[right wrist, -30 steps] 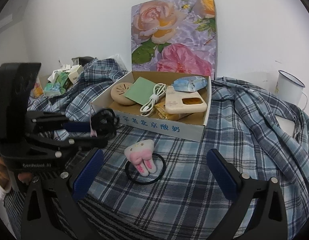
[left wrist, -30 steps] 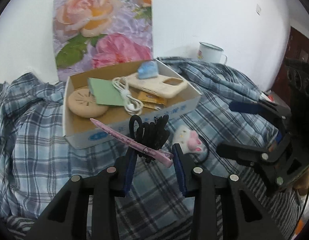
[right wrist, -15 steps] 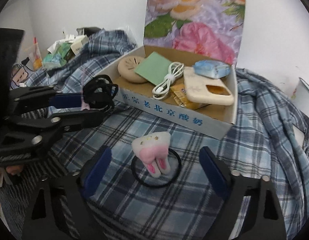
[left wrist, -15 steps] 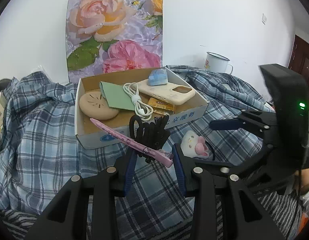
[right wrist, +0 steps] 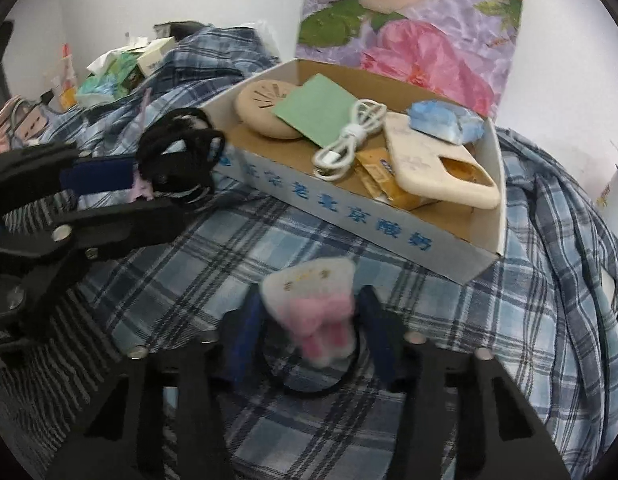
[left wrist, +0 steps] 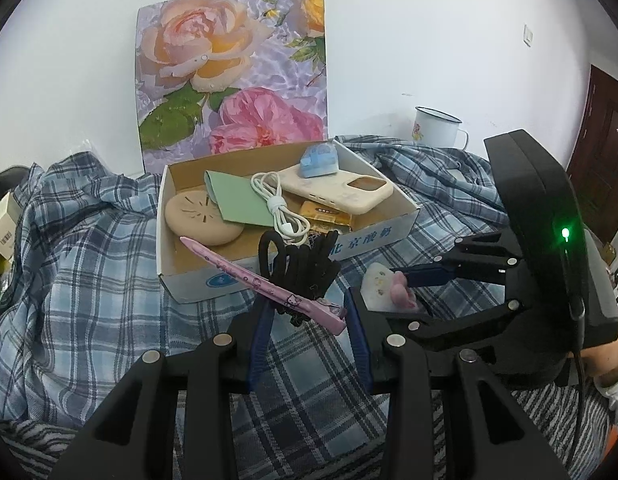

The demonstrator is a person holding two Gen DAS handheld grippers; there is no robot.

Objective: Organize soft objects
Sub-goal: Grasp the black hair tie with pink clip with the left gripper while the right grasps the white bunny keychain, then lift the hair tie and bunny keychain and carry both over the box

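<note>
My left gripper [left wrist: 307, 304] is shut on a pink hair clip [left wrist: 261, 280] that carries a bundle of black hair ties [left wrist: 301, 268], held just in front of the cardboard box [left wrist: 213, 280]. The same bundle shows in the right wrist view [right wrist: 177, 160]. My right gripper [right wrist: 311, 328] has its blue pads on both sides of a white and pink plush hair tie [right wrist: 315, 312] on the plaid cloth; the jaws look closed around it, and I cannot tell whether they press it. The plush toy also shows in the left wrist view [left wrist: 383, 290].
The box holds a beige round disc [left wrist: 201, 220], a green card [left wrist: 237, 200], a white cable [left wrist: 281, 208], a beige phone case [left wrist: 337, 192], a blue packet [left wrist: 319, 160]. A floral board [left wrist: 233, 80] stands behind. An enamel mug [left wrist: 437, 128] sits at the back right. Small boxes [right wrist: 121, 64] lie at the left.
My right gripper has moved down and forward onto the plush hair tie, and its jaws have closed in from wide open. My left gripper keeps hold of the clip and hair ties.
</note>
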